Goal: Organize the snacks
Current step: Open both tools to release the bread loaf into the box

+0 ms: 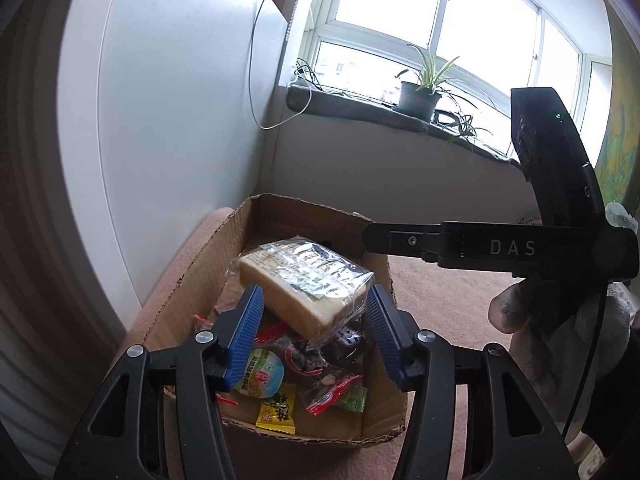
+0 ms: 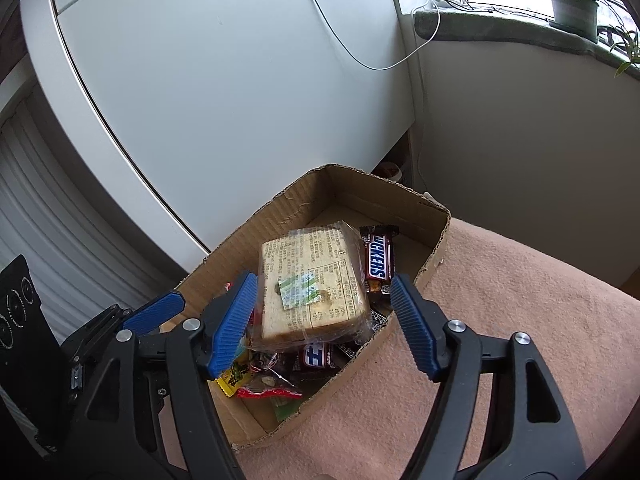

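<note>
A clear-wrapped sandwich lies tilted on top of a pile of snacks in a cardboard box. My right gripper stands open around it: its left pad brushes the wrapper and its right pad is apart. In the left wrist view the right gripper's fingers reach in from the right. My left gripper is open at the box's near end. Its blue pad shows short of the sandwich. Under the sandwich lie a Snickers bar, a yellow packet and a green round snack.
The box sits on a pink blanket next to a white cabinet. A windowsill with a potted plant runs behind, and a white cable hangs down. A gloved hand grips the right gripper's handle.
</note>
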Demonstrator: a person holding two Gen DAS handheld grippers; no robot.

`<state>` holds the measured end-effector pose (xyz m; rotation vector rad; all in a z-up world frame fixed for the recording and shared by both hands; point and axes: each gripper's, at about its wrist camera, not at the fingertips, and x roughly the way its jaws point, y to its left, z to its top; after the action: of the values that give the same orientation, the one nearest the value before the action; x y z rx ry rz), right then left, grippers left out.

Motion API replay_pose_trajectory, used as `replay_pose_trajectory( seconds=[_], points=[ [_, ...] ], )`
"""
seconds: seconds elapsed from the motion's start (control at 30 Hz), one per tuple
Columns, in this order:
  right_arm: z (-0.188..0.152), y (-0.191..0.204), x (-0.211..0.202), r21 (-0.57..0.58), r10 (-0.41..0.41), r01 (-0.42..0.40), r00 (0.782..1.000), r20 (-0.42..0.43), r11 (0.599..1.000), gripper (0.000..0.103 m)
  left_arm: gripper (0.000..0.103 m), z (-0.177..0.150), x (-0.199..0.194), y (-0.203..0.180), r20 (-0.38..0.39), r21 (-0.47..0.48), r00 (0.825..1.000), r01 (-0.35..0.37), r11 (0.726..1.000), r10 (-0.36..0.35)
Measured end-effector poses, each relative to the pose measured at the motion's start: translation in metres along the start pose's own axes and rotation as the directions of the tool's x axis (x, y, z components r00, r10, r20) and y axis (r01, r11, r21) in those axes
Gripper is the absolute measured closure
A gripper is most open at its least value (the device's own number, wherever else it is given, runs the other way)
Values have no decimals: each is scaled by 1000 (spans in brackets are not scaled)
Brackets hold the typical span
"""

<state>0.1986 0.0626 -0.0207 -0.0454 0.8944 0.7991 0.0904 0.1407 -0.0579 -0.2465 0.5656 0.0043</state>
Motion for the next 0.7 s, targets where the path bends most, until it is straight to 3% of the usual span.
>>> replay_pose_trajectory(
  seconds=[0.1, 0.2, 0.4, 0.47, 0.57, 0.7],
  points=[
    [-6, 0, -9, -6, -13, 13, 1000, 16, 1000, 28, 46, -5, -2, 4, -7, -20, 1000, -12, 1000, 12],
    [-15, -1, -19, -8, -40, 41, 999, 32, 999, 21, 34, -9, -5, 3, -4, -28, 1000, -30, 999, 30],
    [-38, -3, -48, -11, -110, 112, 989, 98, 994, 17, 28, -16, -18, -20, 36, 32, 993, -111, 993, 110],
    [-47, -2, -60, -22, -147, 151, 981, 125, 988, 11, 21, -17, -25, -27, 66, 51, 990, -132, 990, 128],
    [-60, 1, -79, -45, -201, 212, 963, 179, 976, 4, 21, -17, -31, -35, 85, 66, 988, -135, 989, 129],
    [-76, 9, -92, -86, -279, 304, 934, 224, 949, 2, 21, -19, -32, -40, 80, 71, 987, -142, 987, 136]
  ],
)
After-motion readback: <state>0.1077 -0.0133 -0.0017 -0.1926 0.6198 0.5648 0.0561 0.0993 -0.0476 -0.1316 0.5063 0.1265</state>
